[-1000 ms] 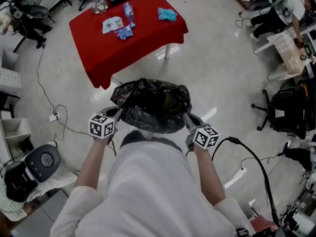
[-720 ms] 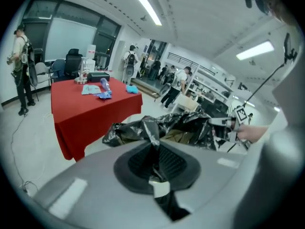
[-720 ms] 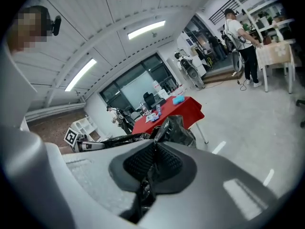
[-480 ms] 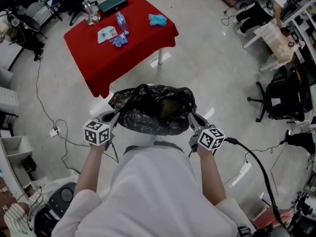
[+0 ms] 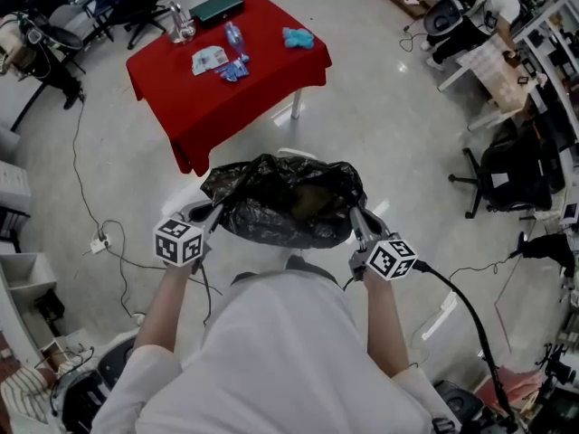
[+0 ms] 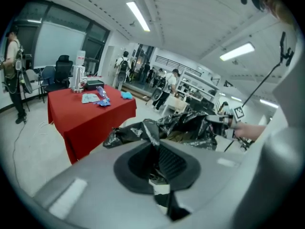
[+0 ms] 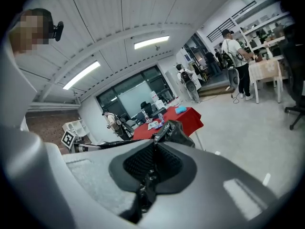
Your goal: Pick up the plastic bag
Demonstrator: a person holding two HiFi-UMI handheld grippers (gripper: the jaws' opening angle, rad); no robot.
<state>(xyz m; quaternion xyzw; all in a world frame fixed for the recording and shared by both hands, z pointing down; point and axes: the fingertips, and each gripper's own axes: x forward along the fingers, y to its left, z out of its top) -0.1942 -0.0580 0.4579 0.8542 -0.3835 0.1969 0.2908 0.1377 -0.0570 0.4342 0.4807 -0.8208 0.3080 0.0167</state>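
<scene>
while two hand-held grippers hang over the pale floor, one crinkled black plastic bag (image 5: 285, 202) is stretched between them, clear of the ground in front of the person. the left gripper (image 5: 215, 212) is pinched tight on the bag's left edge, the right gripper (image 5: 356, 217) on its right edge. one red-clothed table (image 5: 262, 89) stands beyond, with one light blue cloth (image 5: 297, 37) near the tabletop's far right corner.

The head view looks steeply down from above onto the plastic bag (image 5: 285, 202), the red table (image 5: 226, 98) farther off; the two gripper views sit tight against the bag, facing inward across it near level; all three share bag and table.
</scene>
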